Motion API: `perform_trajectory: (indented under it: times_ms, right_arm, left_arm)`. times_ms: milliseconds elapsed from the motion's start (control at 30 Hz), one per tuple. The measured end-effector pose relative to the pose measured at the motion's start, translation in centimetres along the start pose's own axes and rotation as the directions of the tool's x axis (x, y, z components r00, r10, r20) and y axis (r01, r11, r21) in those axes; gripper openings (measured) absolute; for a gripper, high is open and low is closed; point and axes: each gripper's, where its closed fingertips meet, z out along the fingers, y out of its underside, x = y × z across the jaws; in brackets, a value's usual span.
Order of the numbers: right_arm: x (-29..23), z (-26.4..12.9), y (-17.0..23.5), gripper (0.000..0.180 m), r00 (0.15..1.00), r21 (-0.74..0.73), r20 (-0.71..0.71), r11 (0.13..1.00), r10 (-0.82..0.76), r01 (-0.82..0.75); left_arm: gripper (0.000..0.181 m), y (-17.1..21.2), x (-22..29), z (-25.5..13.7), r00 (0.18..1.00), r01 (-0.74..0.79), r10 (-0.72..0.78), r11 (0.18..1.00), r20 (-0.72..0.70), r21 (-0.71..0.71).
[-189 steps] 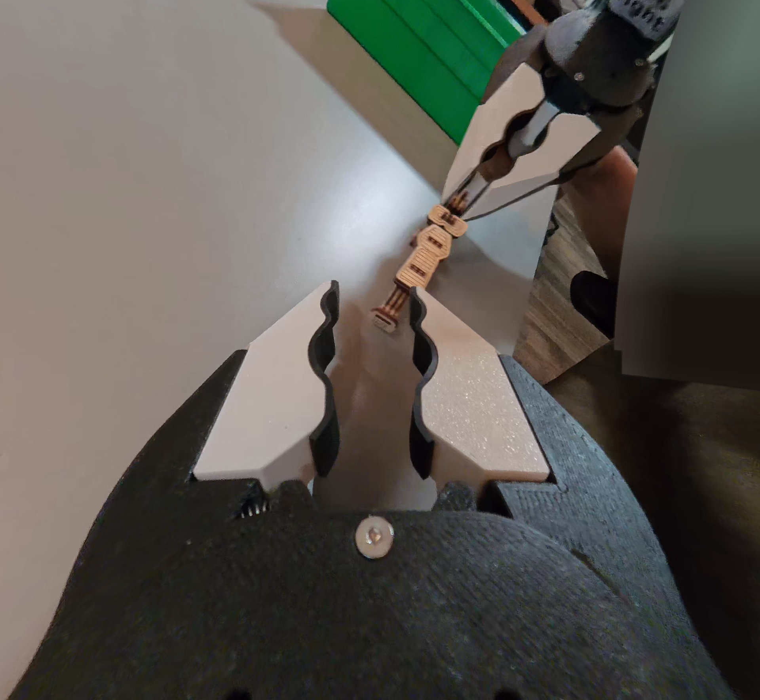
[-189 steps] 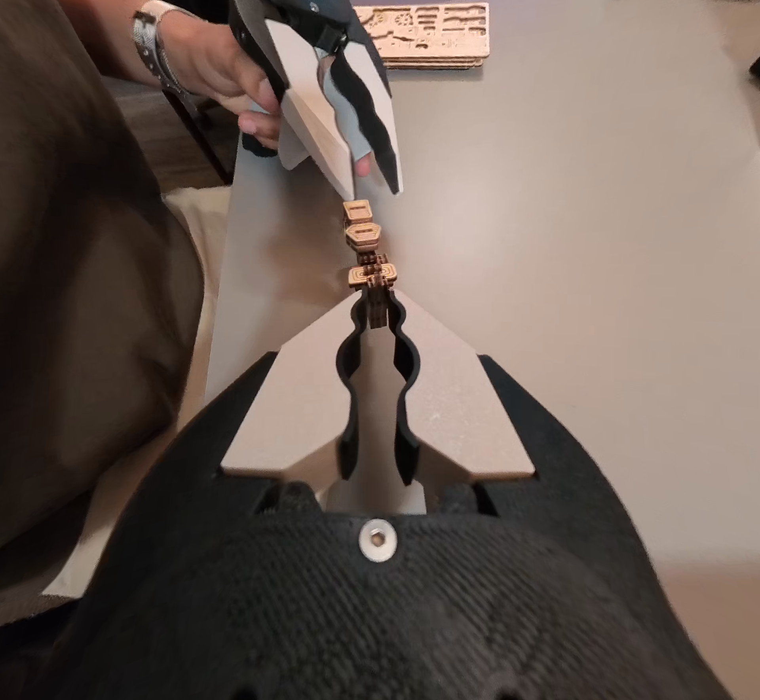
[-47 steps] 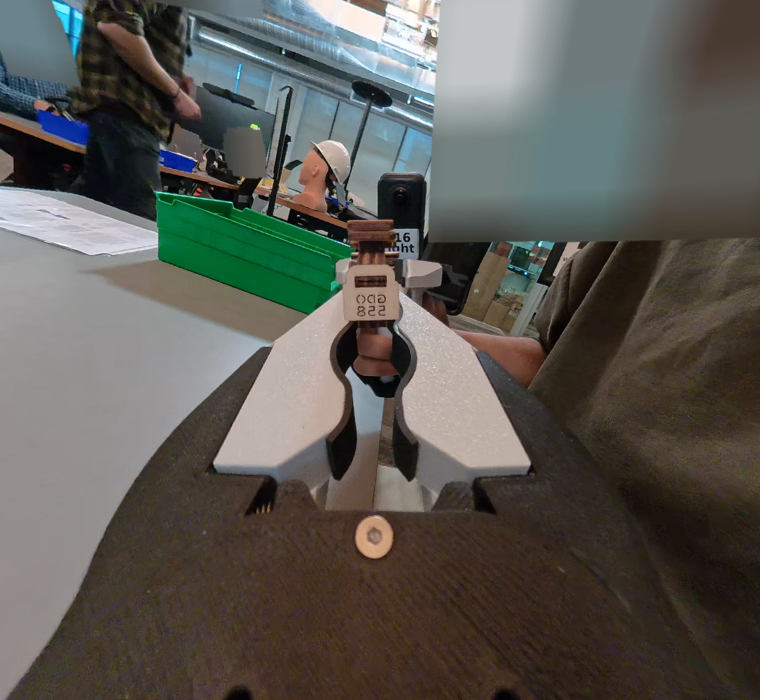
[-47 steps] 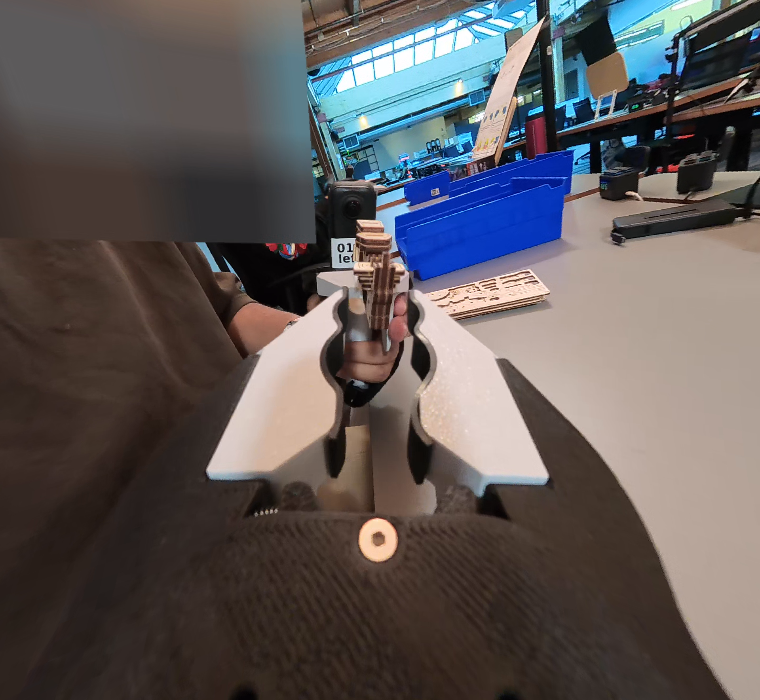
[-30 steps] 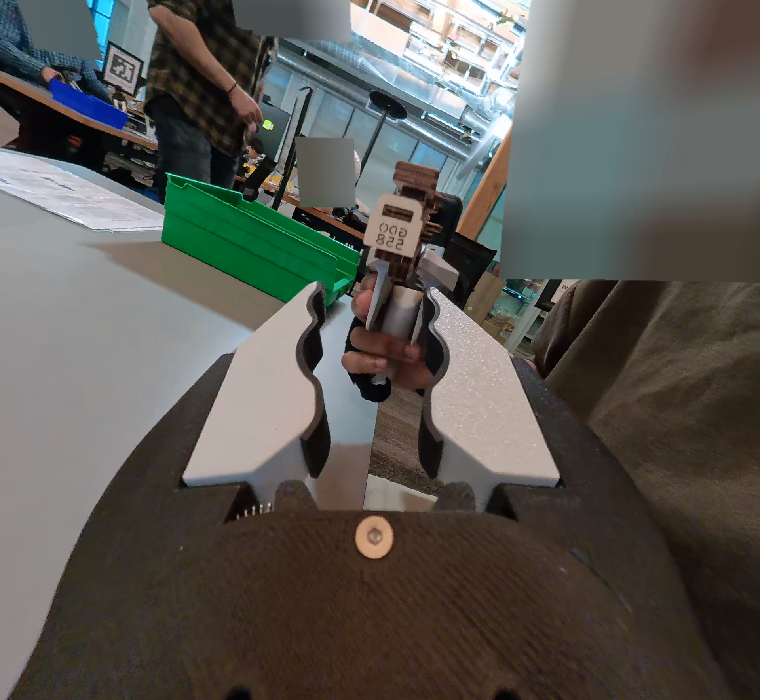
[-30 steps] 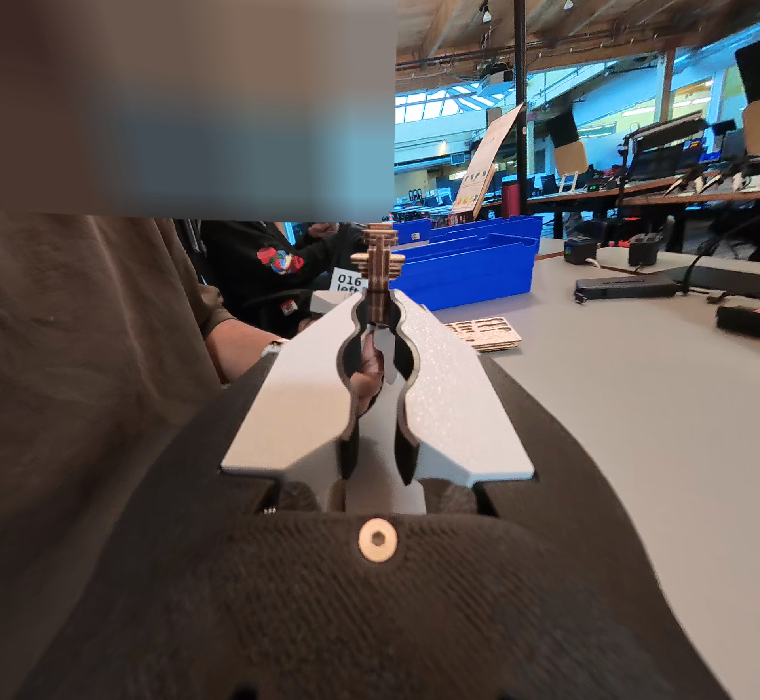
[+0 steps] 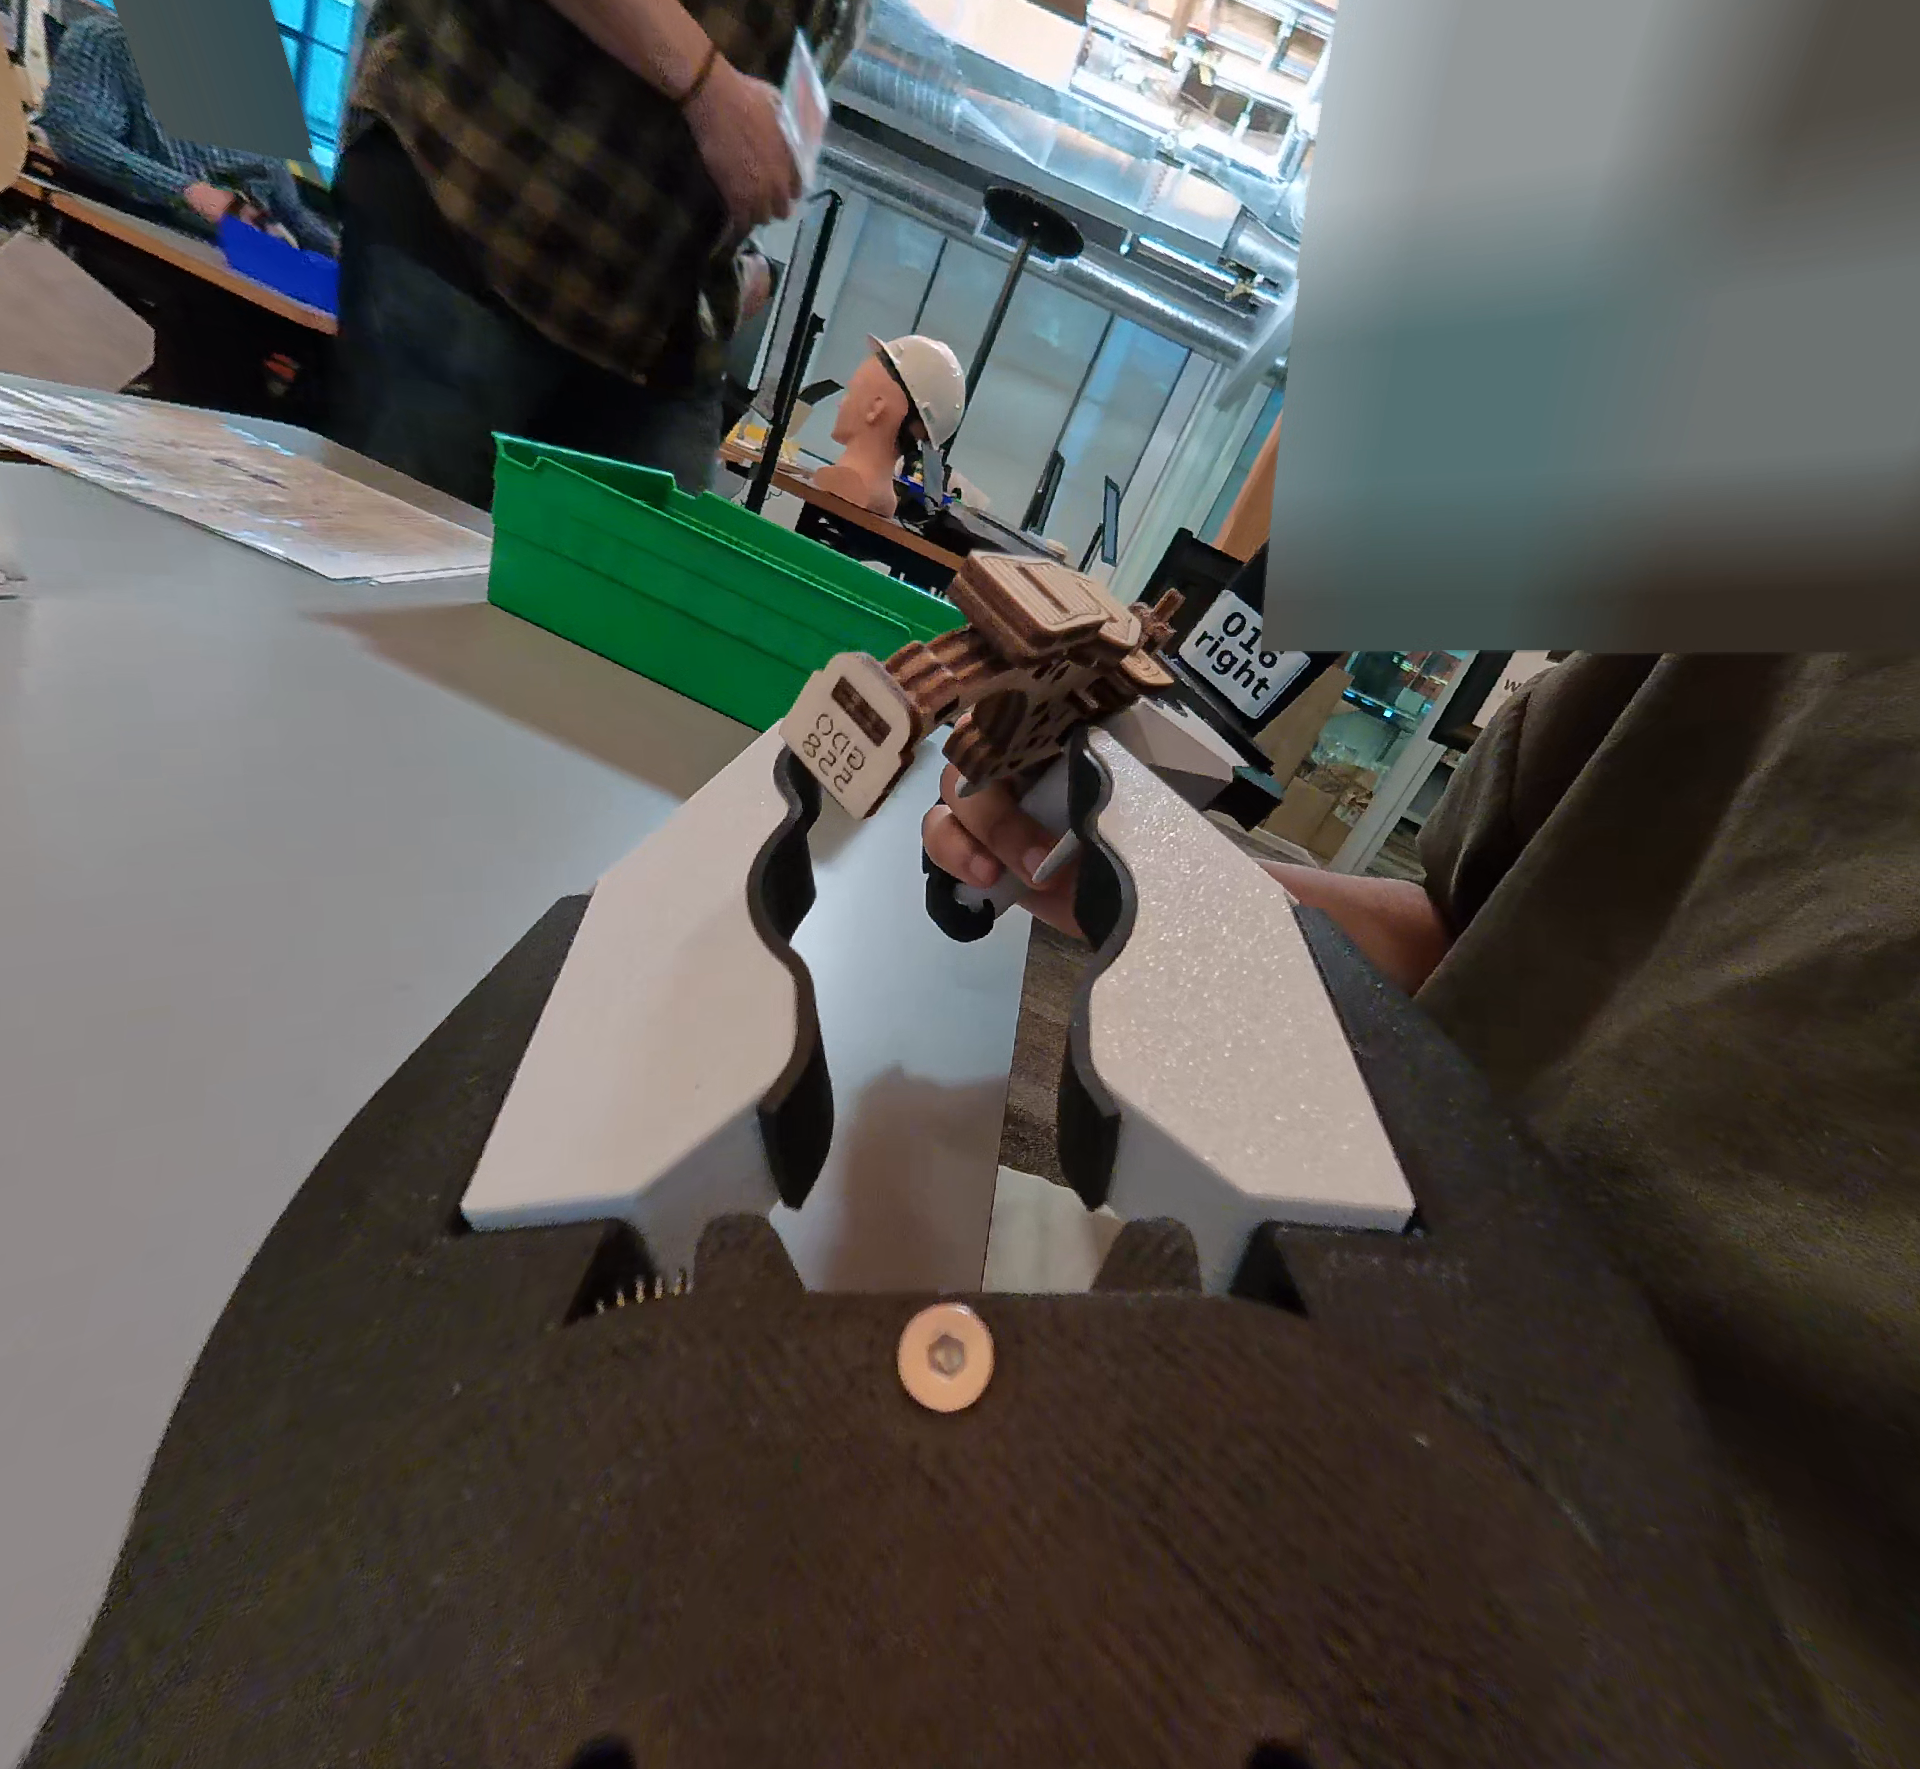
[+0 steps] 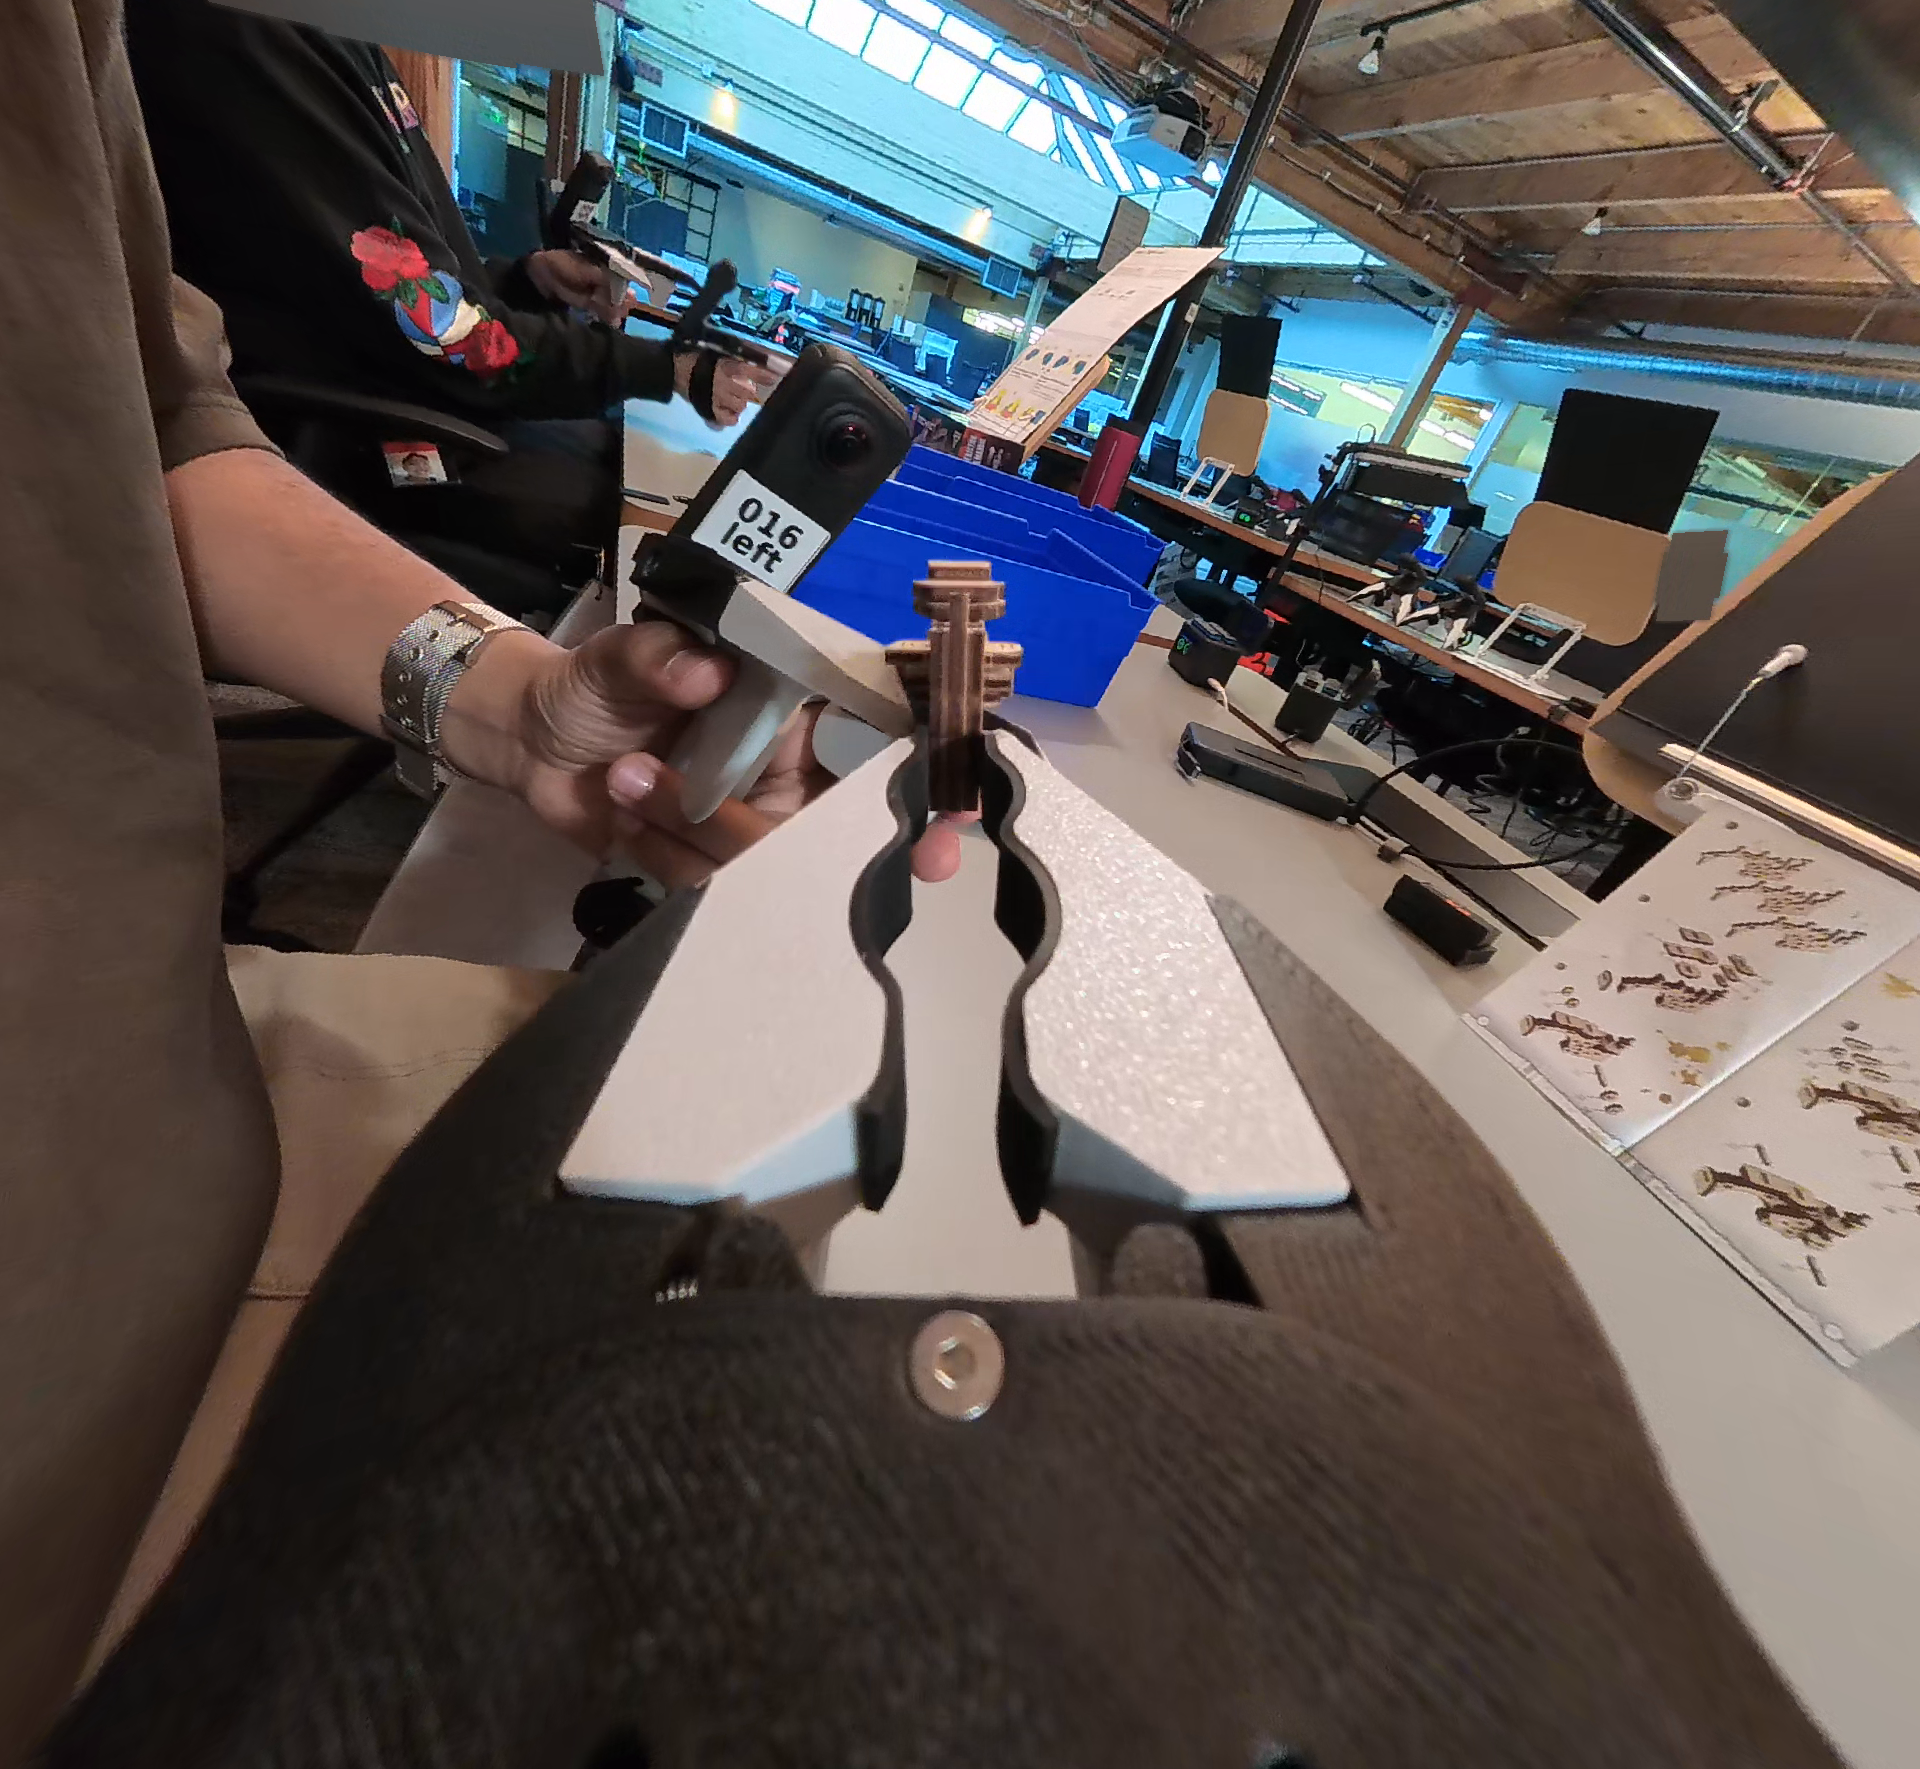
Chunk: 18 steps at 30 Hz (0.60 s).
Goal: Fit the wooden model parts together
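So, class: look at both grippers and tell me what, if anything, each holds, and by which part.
The right gripper holds the wooden model by its lower end, jaws shut on it. The left gripper is open and holds nothing.

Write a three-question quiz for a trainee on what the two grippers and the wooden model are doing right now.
1. True or false: the left gripper is clamped on the wooden model.
2. Which gripper holds the model? A) left B) right C) neither
3. Fill in: behind the model in the left wrist view, a ____ bin sits on the table.

Key
1. False: its fingers stand apart, and the model only passes in front of their tips.
2. B: the right gripper pinches the model's lower end between its fingertips.
3. green
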Motion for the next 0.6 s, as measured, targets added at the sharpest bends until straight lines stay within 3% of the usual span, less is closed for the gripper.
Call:
perform_trajectory:
  times_ms: [33, 600]
  right_arm:
    - [-0.02, -0.01, 0.03, 0.007, 1.0, -0.002, 0.0, 1.0, -0.003, 0.003]
    - [0.65, -0.65, -0.28, 0.007, 0.996, 0.037, -0.001, 0.996, 0.085, -0.084]
  left_arm:
    - [0.046, -0.01, 0.02, -0.01, 1.0, 0.0, 0.0, 1.0, -0.002, 0.0]
    - [0.047, 0.03, 0.18, -0.09, 1.0, 0.005, -0.005, 1.0, -0.022, -0.002]
